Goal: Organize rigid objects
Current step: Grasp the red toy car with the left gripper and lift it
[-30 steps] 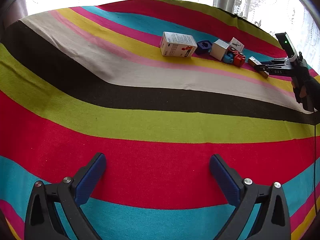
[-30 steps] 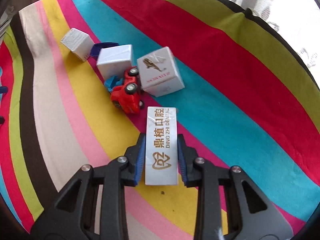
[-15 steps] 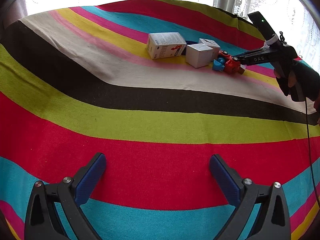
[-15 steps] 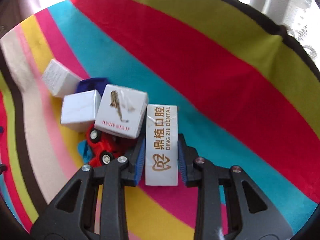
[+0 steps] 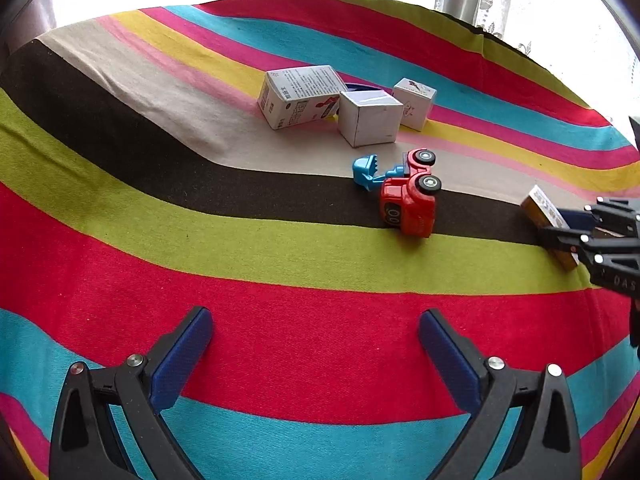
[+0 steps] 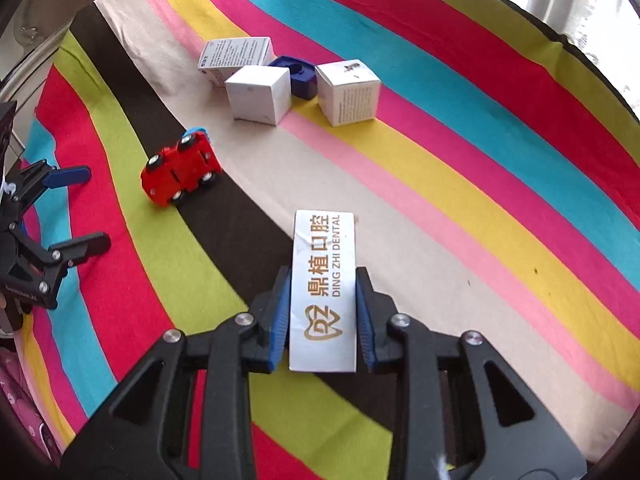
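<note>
While three boxes sit bunched at the far side of the striped cloth (image 6: 460, 92), the sorting looks only partly done. A printed carton (image 6: 234, 58), a plain white cube (image 6: 260, 94) and a second cube with small print (image 6: 350, 92) stand close together around a dark blue holder (image 6: 298, 76), touching or nearly so; whether that cluster is the intended order I cannot tell. Apart from them, a red toy car (image 6: 178, 172) lies tipped on its side on the dark stripe, its blue scoop (image 5: 365, 170) toward the boxes. It seems left to be set right or moved to the group.

One more piece is not yet placed: the long white dental box (image 6: 324, 292). The right tongs (image 6: 322, 312) pinch it across its narrow width, both blue pads flat against its sides, the box sticking out forward over the beige stripe, well short of the cluster. From the left wrist view it hangs near the cloth's right edge.

The left tongs (image 5: 316, 356) are spread wide with nothing between them, above the red and turquoise stripes, near the car but not touching it.
</note>
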Demonstrator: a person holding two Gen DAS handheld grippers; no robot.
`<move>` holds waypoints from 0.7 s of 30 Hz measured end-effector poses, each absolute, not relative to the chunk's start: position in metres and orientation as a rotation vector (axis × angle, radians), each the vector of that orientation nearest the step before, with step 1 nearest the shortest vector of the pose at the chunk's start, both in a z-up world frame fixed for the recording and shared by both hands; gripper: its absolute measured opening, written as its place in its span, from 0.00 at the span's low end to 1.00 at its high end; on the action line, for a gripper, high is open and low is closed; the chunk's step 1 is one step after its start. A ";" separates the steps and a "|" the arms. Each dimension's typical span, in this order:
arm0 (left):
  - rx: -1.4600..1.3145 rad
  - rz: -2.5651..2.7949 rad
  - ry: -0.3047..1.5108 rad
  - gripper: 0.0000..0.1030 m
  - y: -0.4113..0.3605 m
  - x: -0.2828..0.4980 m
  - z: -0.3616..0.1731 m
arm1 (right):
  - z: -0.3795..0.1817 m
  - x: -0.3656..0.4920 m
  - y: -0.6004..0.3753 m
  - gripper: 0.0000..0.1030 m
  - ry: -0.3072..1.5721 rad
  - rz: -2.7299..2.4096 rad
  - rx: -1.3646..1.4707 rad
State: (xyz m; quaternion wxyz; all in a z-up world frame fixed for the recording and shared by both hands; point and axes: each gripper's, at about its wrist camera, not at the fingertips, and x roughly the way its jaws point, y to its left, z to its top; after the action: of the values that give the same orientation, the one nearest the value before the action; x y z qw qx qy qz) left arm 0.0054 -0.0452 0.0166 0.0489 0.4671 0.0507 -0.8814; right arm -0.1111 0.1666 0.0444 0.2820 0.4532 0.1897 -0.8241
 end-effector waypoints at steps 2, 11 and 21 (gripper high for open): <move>1.459 -2.729 0.219 1.00 -0.037 -0.009 0.021 | 0.045 -0.089 0.180 0.33 0.483 -2.255 1.226; 1.372 -2.787 0.042 0.43 -0.009 -0.073 0.020 | 0.038 -0.007 0.205 0.34 0.347 -2.361 1.251; 1.360 -2.884 0.087 0.34 -0.001 0.013 0.023 | 0.031 0.003 0.203 0.34 0.297 -2.438 1.171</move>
State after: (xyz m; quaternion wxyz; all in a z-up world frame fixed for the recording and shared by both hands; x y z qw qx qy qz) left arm 0.0129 -0.0010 0.0235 -0.0240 0.4263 0.0271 -0.9039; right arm 0.0029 0.2027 0.0313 0.2090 0.4208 0.1069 -0.8762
